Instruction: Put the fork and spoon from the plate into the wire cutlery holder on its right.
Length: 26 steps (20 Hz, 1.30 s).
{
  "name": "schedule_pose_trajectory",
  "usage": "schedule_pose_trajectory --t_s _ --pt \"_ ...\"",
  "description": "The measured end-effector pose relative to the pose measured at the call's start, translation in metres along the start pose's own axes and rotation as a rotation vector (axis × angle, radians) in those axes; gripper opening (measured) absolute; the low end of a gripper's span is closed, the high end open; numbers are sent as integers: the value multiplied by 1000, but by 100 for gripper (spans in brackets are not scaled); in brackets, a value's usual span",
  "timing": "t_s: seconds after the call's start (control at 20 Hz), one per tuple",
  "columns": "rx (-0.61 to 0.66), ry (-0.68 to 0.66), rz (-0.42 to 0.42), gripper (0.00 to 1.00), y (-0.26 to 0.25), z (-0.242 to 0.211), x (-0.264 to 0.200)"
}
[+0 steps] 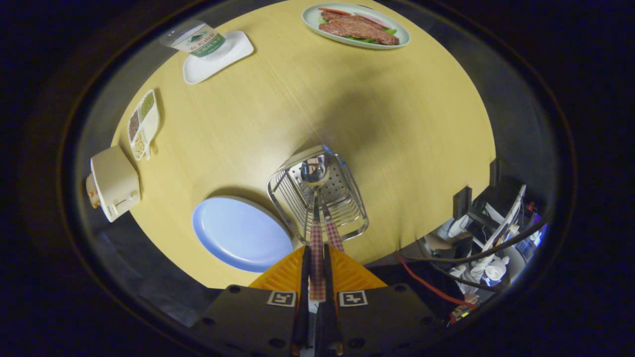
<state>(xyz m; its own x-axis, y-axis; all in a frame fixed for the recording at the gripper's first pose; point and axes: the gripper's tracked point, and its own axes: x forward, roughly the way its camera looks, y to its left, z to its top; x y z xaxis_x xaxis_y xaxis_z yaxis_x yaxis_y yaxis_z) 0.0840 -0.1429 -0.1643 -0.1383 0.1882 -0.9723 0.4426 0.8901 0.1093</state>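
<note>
The gripper (316, 270) hangs above the wire cutlery holder (317, 198), its jaws nearly closed, both pressing on the checked handle of the spoon (315, 171), whose bowl sits down inside the holder. A second checked handle, which I take to be the fork (335, 235), already leans in the holder just to the right of the spoon's handle; its head I cannot make out.

As I judge it, the danger lies in the release. If the jaws open while the spoon is tilted, the bowl may slide against the wire wall and the handle tip over the near rim onto the bench (397, 124). A hasty lift could also catch the fork's handle, which lies close by, and drag it out, or nudge the light holder along.

By count: one holder, one spoon, one fork, one blue plate (240, 233) just left of the holder, now bare. Far beyond the holder stand one dish of meat (356, 26), one white tray (218, 57) with one cup (193, 38), one divided dish (144, 124), and one toaster (115, 182).
</note>
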Motion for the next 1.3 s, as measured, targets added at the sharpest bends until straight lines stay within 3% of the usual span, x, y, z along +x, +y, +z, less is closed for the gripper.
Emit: schedule_pose_trajectory --t_s 0.15,0.35,0.55,0.7,0.85,1.15,1.3 --pt "27 -44 54 53 13 8 -5" --pt "22 -139 54 100 15 6 -20" --pt "14 -280 30 100 14 -4 -43" --pt "-24 -453 33 100 17 -4 -61" --pt "-78 -635 88 100 30 -5 -77" --pt "-232 -986 94 100 23 4 -107" --pt "-262 -1226 113 100 19 18 -145"
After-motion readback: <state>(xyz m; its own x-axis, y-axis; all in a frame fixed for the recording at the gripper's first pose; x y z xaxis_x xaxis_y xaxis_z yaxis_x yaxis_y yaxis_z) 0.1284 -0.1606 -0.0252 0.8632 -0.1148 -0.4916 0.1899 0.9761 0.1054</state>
